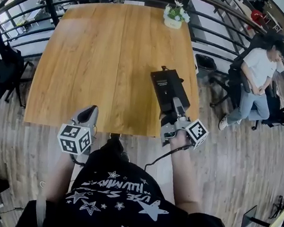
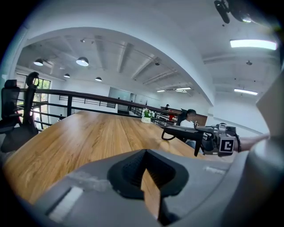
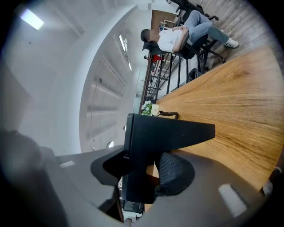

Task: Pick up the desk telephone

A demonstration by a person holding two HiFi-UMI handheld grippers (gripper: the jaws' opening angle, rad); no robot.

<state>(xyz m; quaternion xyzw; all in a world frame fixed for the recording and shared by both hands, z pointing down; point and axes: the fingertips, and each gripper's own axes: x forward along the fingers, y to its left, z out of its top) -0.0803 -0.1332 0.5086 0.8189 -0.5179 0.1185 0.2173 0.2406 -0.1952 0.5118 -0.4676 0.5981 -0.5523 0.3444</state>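
Desk telephone [image 1: 168, 88]: black, sits over the right near part of the worktop [image 1: 102, 59], close to the right edge, long axis running away from you. The coiled cord [image 3: 168, 114] is at the far end.

Your right gripper [image 1: 178, 106] has it by the near end. In the right gripper view the fingers [image 3: 175, 175] are clamped on the phone's edge, and the slab fills the gap between them. That gripper is rolled onto its side, and the worktop shows as a slanted band beyond the phone.

In the left gripper view the phone body looks roughly level and raised above the wood. Its stand foot hangs down toward the surface; I can't tell if it touches.

Left gripper [image 1: 90, 110]: at the near edge of the worktop, well apart from the phone, pointing across the wood. Its fingers [image 2: 128, 170] are closed together at the tips with nothing between them.

Marker cubes: right one [image 1: 197, 132] is just off the worktop's near right corner; left one [image 1: 74, 138] is in front of your torso. A cable [image 1: 165, 157] trails back from the right gripper.

Further out:
- A small potted plant [image 1: 174, 16] sits at the far edge of the worktop.
- A dark railing [image 1: 218, 37] curves round the far side.
- A black chair [image 1: 3, 73] stands on the left.
- A person [image 1: 255, 73] is seated on the right, beyond the railing.
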